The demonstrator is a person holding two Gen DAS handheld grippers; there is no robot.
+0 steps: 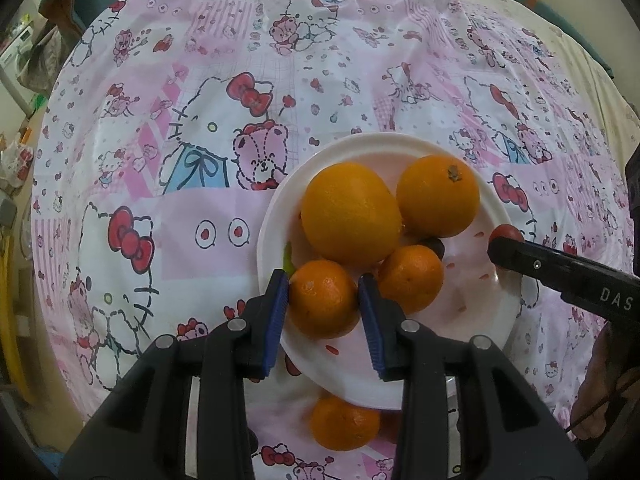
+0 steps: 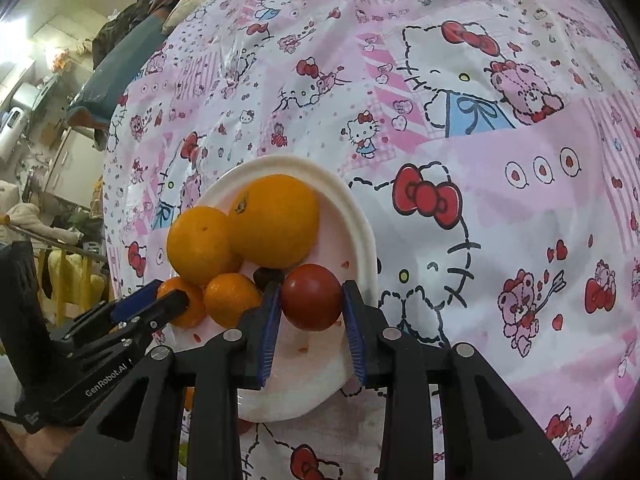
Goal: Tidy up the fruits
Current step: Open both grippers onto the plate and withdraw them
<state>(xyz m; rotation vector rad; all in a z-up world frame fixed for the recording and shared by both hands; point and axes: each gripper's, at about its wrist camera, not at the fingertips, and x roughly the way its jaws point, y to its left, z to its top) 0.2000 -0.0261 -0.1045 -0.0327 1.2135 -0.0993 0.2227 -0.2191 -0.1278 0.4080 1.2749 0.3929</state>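
Here, two hand-held grippers work one crowded plate of fruit.

Setting: a white plate [image 1: 276, 200] on a pink cartoon-print tablecloth [image 1: 200, 60], well in from the cloth's far edge.

Left gripper [image 1: 323, 294]: blue pads touching both sides of a small mandarin [image 1: 322, 300] at the plate's near edge; seemingly closed on it, either lifting or setting down.

Right gripper [image 2: 308, 300]: jaws narrowed around a round red fruit [image 2: 311, 297], likely a tomato or plum, at the plate's right rim; pads touching or very nearly so.

Fruit on plate: a large orange [image 1: 350, 212], a second orange with its stem scar up [image 1: 438, 196], another mandarin [image 1: 412, 278], a small dark fruit [image 1: 436, 246] wedged between them.

Off plate: one mandarin [image 1: 344, 424] on the cloth just beside the near rim, probably awaiting its turn.

Look: skins glossy, unblemished, bright orange; red fruit smooth and dark.
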